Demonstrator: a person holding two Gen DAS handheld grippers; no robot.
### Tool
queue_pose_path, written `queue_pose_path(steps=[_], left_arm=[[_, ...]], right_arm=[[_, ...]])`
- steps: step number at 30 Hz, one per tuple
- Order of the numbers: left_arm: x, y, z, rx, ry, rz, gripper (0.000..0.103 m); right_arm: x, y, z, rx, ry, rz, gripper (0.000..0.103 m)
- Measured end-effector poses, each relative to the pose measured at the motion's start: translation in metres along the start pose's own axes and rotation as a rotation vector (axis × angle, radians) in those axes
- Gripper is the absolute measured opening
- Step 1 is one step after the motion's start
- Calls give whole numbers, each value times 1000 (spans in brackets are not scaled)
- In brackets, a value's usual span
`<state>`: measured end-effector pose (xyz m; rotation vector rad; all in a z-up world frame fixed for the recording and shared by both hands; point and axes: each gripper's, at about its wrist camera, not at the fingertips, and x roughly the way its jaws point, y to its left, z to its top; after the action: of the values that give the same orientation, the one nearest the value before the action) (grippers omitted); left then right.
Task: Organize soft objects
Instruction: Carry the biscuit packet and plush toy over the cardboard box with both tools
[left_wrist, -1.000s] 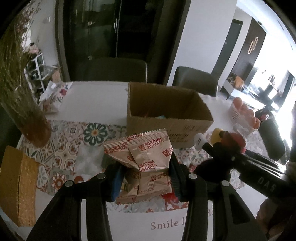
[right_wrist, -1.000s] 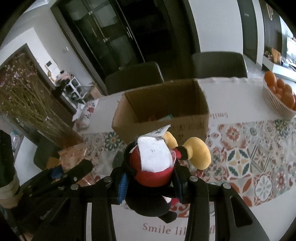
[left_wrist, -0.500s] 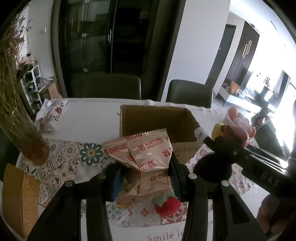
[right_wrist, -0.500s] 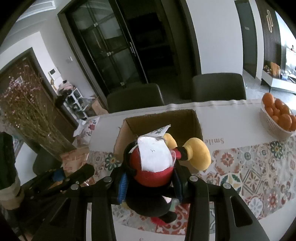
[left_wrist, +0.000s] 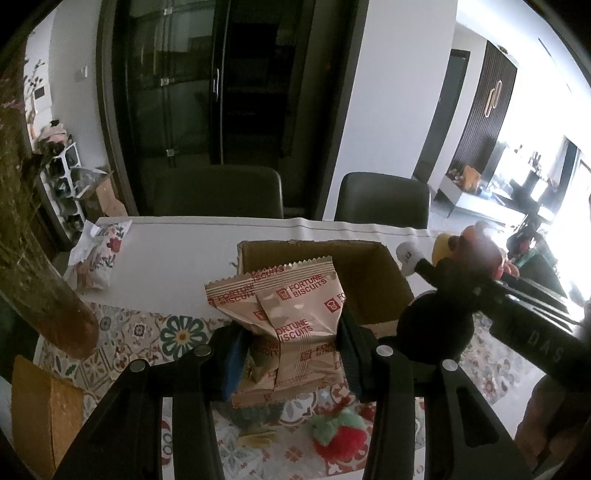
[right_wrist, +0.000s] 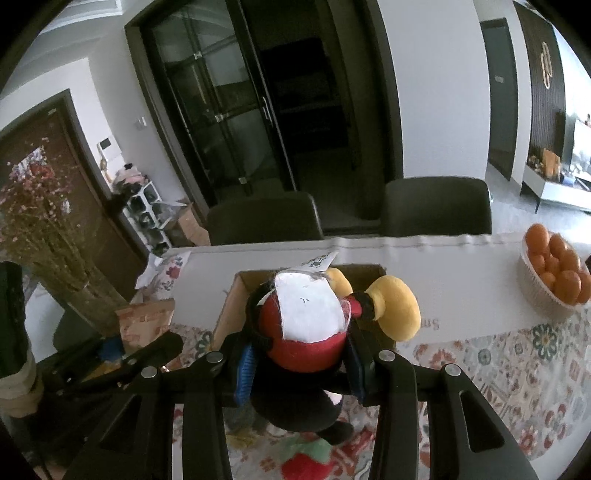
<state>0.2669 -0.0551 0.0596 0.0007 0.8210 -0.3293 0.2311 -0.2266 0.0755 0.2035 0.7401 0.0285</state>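
My left gripper (left_wrist: 291, 350) is shut on a bundle of pink Fortune Biscuits packets (left_wrist: 288, 317) and holds it in the air in front of the open cardboard box (left_wrist: 388, 288). My right gripper (right_wrist: 299, 365) is shut on a red and black plush toy (right_wrist: 306, 332) with yellow feet and a white tag, held above the near side of the same box (right_wrist: 229, 314). A red strawberry plush with a green top (left_wrist: 340, 439) lies on the patterned tablecloth below both grippers; it also shows in the right wrist view (right_wrist: 306, 461).
A glass vase of dried flowers (left_wrist: 48, 295) stands at the left, with a tan woven box (left_wrist: 44, 413) in front of it. A basket of oranges (right_wrist: 554, 269) sits at the far right. Two dark chairs (right_wrist: 436, 206) stand behind the table.
Both grippers have risen with their loads and now look down on the box from higher up. The strawberry plush has come into view on the cloth below.
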Motion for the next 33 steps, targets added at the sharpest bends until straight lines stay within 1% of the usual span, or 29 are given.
queue_pose_path(steps=[4,9,14,21,27,33], left_arm=[[11,-1,9,11,6,8,44],[28,0,20,18,17,21,44],[51,1,28,26,43,24,44],[83,4,32,27,76,29,44],[113,2,29,30,119,28,44],[138,1,25,46,160,31,44]], right_arm=[[11,-2,13,-15,2,-6,42],[25,-4,27,-55,-1,-33,42],[47,-7,38,-89,19,-41,42],[81,-12,48,-117,52,-64,42],[119,-18,45,-121,144,-55,42],[153,-30,34,-93,245,-44,42]])
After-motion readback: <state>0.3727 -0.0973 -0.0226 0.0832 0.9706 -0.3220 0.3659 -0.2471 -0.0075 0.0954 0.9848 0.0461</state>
